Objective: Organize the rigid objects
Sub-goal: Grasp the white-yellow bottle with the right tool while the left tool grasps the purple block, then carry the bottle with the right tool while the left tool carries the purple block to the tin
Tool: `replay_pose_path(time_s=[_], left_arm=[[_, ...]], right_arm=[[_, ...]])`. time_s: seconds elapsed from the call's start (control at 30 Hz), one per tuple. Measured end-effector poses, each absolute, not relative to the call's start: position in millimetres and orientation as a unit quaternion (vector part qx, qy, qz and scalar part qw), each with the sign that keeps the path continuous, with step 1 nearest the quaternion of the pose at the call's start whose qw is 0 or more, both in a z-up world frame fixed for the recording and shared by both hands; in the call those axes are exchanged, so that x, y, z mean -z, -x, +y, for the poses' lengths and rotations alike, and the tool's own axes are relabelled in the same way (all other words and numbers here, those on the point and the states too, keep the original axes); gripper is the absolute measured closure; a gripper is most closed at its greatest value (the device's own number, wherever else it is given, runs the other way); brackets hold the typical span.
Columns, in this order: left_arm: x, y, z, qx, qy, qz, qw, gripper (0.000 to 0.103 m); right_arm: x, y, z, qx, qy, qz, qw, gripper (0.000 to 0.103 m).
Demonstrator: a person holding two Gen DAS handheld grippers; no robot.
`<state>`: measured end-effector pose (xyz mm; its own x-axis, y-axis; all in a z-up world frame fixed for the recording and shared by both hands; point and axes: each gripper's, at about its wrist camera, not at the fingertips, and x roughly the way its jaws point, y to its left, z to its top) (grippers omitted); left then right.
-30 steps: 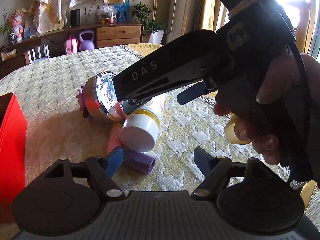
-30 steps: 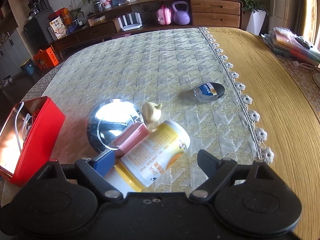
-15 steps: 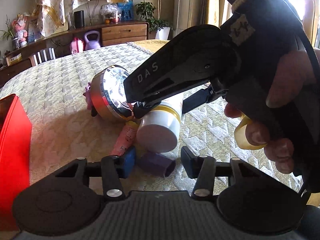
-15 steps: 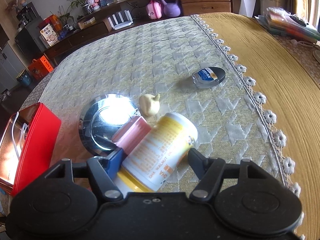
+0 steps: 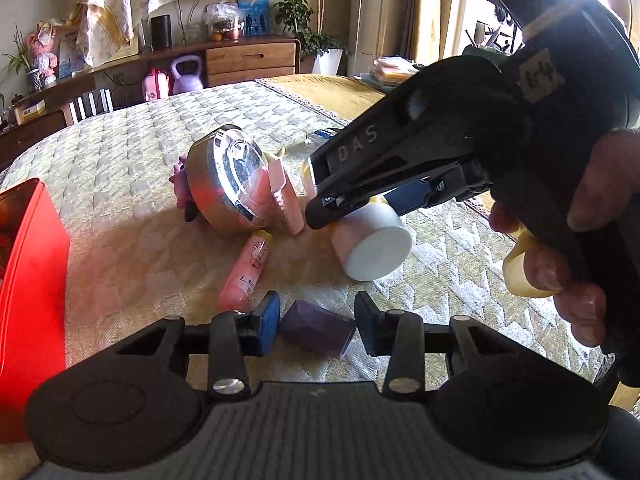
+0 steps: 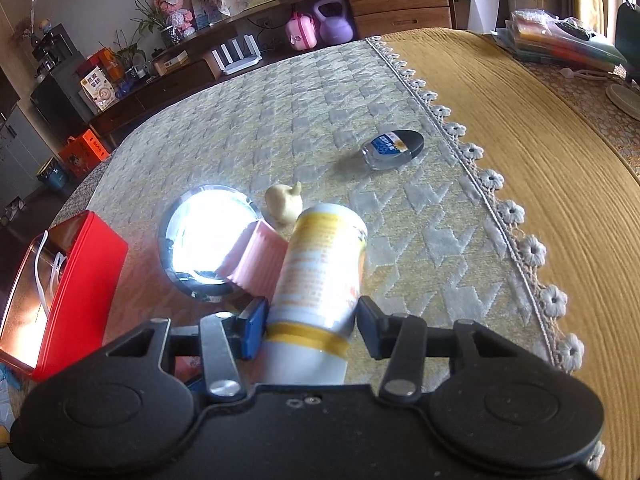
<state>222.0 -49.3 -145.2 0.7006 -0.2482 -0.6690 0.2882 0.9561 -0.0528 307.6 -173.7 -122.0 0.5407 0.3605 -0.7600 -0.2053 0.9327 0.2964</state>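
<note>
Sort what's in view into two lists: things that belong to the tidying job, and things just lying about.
Job:
- left gripper, jaws closing around the purple block
- right gripper, jaws closing around the white and yellow bottle
- pink tube
- shiny round tin
- pink ribbed cup
- red box

Lying about:
- kettlebell
- router
- potted plant

Home living room — wooden sideboard [image 6: 400,4], curtains [image 5: 108,4], houseplants [image 5: 296,12]

Bare quilted cloth [image 6: 320,112] lies beyond the clustered round tin [image 6: 204,240] and cup [image 6: 256,260].
</note>
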Motion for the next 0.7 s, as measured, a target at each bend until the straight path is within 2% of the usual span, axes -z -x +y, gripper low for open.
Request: replay_pose_path(time_s=[0.7], left_arm=[[105.1, -187.2, -27.9, 0.113, 0.01, 0.349, 0.93, 0.063]], right_arm=[[80.1, -247.5, -187.7, -0.187, -0.089, 0.42, 0.884, 0.056]])
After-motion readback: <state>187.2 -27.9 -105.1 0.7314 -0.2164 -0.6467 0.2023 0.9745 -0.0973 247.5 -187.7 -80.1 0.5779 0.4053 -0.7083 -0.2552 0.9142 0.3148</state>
